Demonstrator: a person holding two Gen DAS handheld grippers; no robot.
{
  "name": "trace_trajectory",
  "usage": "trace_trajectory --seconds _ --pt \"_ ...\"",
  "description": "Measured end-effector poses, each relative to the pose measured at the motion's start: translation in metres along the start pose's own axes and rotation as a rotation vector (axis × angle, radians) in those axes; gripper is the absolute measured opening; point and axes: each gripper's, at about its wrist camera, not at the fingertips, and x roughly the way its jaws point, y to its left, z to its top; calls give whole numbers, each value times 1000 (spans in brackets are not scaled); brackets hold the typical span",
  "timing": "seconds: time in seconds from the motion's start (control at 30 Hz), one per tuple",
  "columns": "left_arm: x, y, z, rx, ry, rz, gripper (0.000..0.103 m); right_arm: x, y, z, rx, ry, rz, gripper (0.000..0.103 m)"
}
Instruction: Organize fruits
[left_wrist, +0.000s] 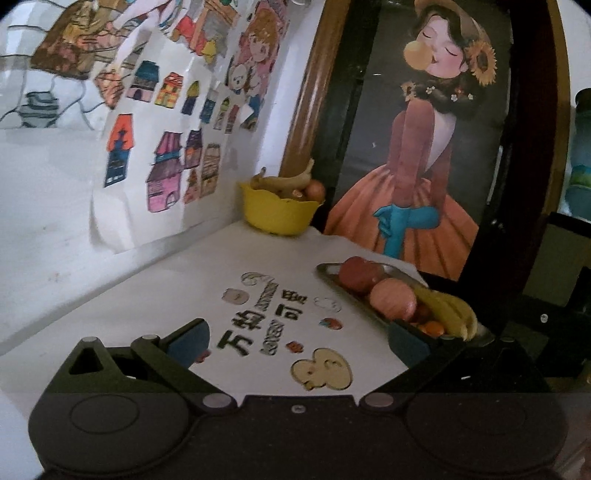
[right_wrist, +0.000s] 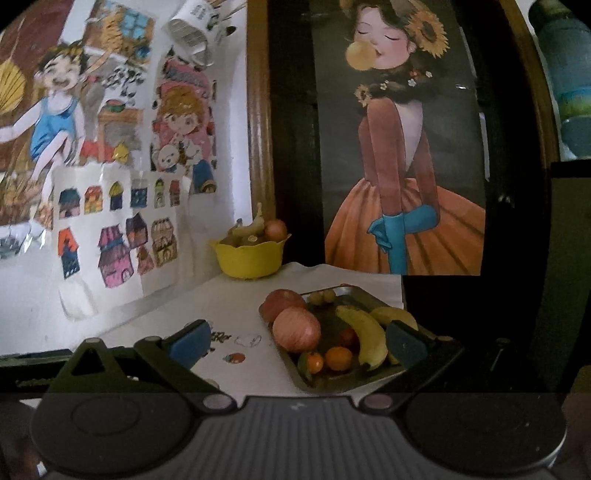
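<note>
A metal tray (right_wrist: 314, 386) sits on the white table at the right, holding two red apples (right_wrist: 296, 329), bananas (right_wrist: 364, 338), small oranges (right_wrist: 338, 358) and grapes (right_wrist: 320, 296). The left wrist view shows the same tray (left_wrist: 328, 271) with apples (left_wrist: 392, 299) and bananas (left_wrist: 448, 308). A yellow bowl (right_wrist: 249, 260) of fruit stands in the far corner, seen also as the bowl (left_wrist: 277, 214) from the left. My right gripper (right_wrist: 297, 341) is open, its fingers straddling the tray's near end. My left gripper (left_wrist: 297, 341) is open over the printed tabletop, left of the tray.
A wall covered with children's drawings (left_wrist: 155, 122) borders the table on the left. A framed picture of a girl in an orange dress (right_wrist: 399, 147) leans behind the tray. The printed white table cover (left_wrist: 236, 266) lies between bowl and tray. A blue-green bottle (right_wrist: 569, 81) stands at the far right.
</note>
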Motion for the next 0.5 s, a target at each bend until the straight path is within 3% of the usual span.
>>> trace_trajectory --seconds 0.5 --pt "-28 17 -13 12 -19 72 102 -26 20 -23 -29 -98 -33 103"
